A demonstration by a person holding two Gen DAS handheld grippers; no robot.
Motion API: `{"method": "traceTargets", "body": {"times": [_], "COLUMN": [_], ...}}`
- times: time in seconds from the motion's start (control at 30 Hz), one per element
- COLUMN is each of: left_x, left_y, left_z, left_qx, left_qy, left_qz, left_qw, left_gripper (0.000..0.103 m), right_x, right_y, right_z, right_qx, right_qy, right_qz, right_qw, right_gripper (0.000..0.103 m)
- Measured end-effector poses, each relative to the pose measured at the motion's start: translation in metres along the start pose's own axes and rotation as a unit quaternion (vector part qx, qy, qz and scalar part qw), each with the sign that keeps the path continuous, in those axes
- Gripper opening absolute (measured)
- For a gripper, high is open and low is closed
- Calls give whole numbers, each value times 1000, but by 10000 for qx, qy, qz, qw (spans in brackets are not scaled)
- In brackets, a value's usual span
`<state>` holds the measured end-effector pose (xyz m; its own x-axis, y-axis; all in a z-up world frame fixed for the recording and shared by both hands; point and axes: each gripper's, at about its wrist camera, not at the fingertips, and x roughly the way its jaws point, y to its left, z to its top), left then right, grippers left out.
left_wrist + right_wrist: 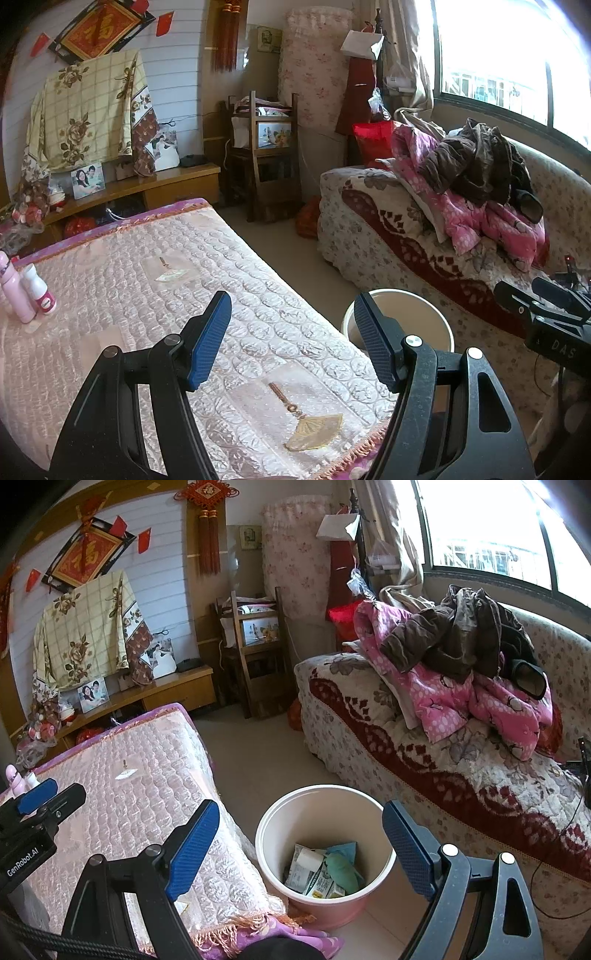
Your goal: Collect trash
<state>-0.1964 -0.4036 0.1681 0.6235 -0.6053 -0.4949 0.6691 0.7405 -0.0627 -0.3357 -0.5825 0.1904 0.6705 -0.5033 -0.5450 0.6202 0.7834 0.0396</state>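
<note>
Far on the left, at the edge of the desk [110, 280] with its quilted pink cover, we see two small bottles [27, 291] standing up, one pink and one white. We cannot tell if they are trash. They stand away to the left of our left claw [291, 343], well apart from it, with their long sides pointing up.

Our left claw is spread wide and holds nothing. It hangs over the near end of the desk. The cover under it shows only sewn fan pictures.

Next, to the right, the trash bin [266, 834] stands on the floor, just beside the desk's edge. Inside it we see the trash [325, 871]: cartons, a paper roll and something green.

Our right claw [301, 851] is spread wide too, and it holds nothing. It hangs above the bin, so the bin shows between its two blue fingers [194, 849].

We think the left claw is the nearer one to the bottles, if they must go in. It must move left and away from us.
</note>
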Motion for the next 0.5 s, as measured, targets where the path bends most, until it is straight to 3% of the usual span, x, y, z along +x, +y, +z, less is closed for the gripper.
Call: {"method": "traceTargets", "body": {"times": [0.5], "left_x": [0], "left_y": [-5], "left_z": [1], "left_qx": [14], "left_qy": [32], "left_qz": [-55], "left_qw": [10000], "left_gripper": [68], "right_x": [1], "right_y": [-1], "right_z": [-3], "right_qx": [14], "right_qy": [49], "right_qz": [-26], "right_qw": [10000], "right_gripper": [89]}}
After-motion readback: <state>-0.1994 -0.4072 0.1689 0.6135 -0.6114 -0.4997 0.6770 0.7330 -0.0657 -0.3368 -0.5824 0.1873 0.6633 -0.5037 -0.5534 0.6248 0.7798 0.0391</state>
